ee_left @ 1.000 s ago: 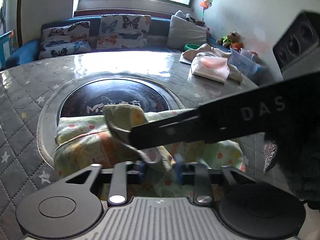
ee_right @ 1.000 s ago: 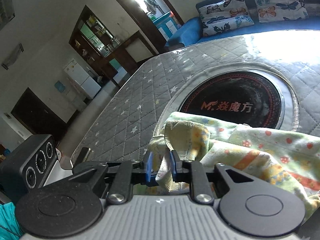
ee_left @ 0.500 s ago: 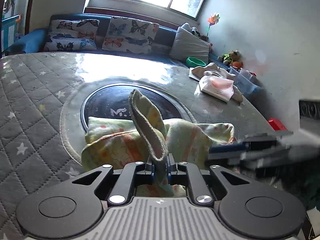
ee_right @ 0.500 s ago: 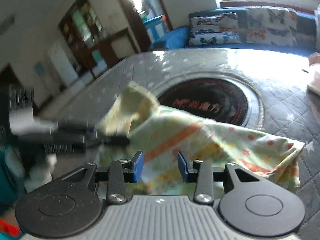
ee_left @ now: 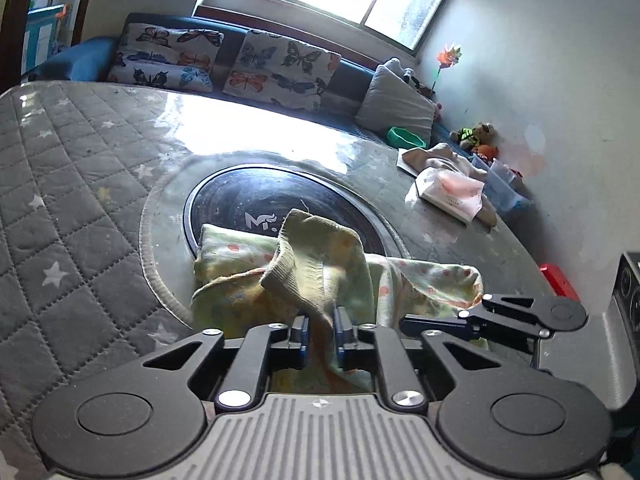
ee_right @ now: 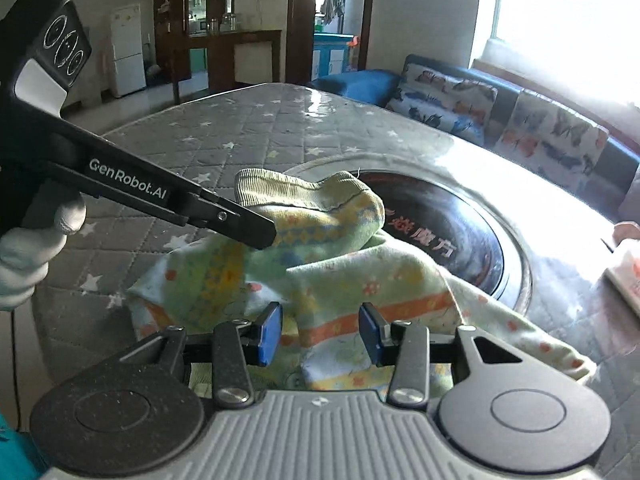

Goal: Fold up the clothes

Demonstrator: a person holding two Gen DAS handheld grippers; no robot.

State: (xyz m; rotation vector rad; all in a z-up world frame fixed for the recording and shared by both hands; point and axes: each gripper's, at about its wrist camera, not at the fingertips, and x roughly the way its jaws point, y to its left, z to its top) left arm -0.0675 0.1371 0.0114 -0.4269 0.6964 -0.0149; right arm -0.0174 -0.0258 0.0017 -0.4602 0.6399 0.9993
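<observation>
Quilted grey table cover [ee_left: 72, 184] with white stars fills a living room scene, with a round black glass inset [ee_left: 256, 200] at its centre and a blue sofa with butterfly cushions [ee_left: 280, 64] under a bright window. On the near edge of that inset lies a small child's garment [ee_left: 420, 280], pale green with orange and yellow print, bunched and partly lifted. The left gripper [ee_left: 320, 330] has its blue pads nearly together on the garment's ribbed cuff [ee_left: 308, 276], which stands up in a loose fold straight ahead of it. The right gripper [ee_right: 319, 330] hovers with its pads set well apart over the cloth's orange-striped body, gripping nothing. The garment's long axis seems to run across this right gripper, from the raised cuff on its left to a limp end [ee_right: 560, 356] trailing right, so the free end is likely nearest the right hand. Only the right view shows the left tool's black fingers biting the cuff from the side and a gloved hand [ee_right: 36, 248] behind them; only the left view shows other clothes [ee_left: 448, 184] heaped at the table's far right.
</observation>
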